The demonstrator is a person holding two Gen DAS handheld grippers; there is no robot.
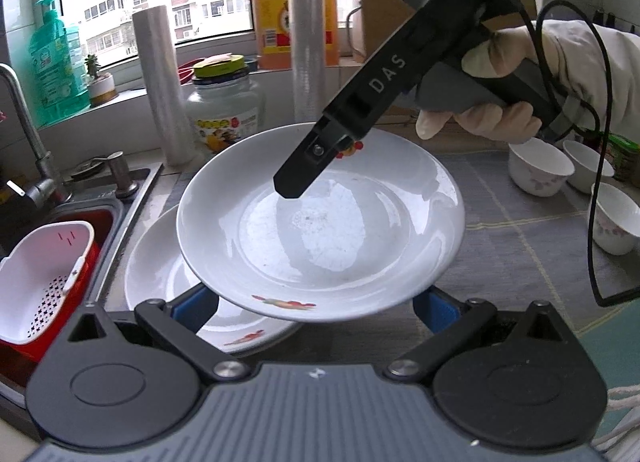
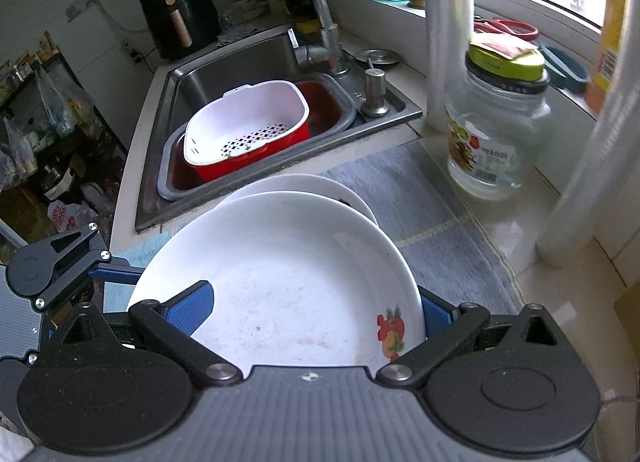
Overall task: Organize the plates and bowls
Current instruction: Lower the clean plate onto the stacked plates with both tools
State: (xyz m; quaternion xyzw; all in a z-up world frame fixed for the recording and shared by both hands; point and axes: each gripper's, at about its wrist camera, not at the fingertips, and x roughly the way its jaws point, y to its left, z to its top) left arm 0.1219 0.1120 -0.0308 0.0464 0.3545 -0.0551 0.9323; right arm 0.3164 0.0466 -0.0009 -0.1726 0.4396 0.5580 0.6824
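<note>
A pale stone kitchen counter [image 2: 516, 222] is covered by a grey woven mat [image 1: 516, 222]. On the mat are set a white ceramic plate [image 1: 160, 282] and three small white bowls [image 1: 540, 172].

Left gripper [image 1: 316, 312]: black linkage arms, silver pivot screws, blue ribbed pads, grey ridged housing. Right gripper [image 2: 316, 312]: identical build, white "DAS" lettering on one arm, black cable [image 1: 600, 166]. Gloved hand [image 1: 496, 102], pale sleeve [image 1: 596, 74].

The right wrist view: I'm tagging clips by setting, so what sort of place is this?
Most likely a home kitchen: a steel sink with a faucet, a black air fryer and white plates on the counter.
</note>
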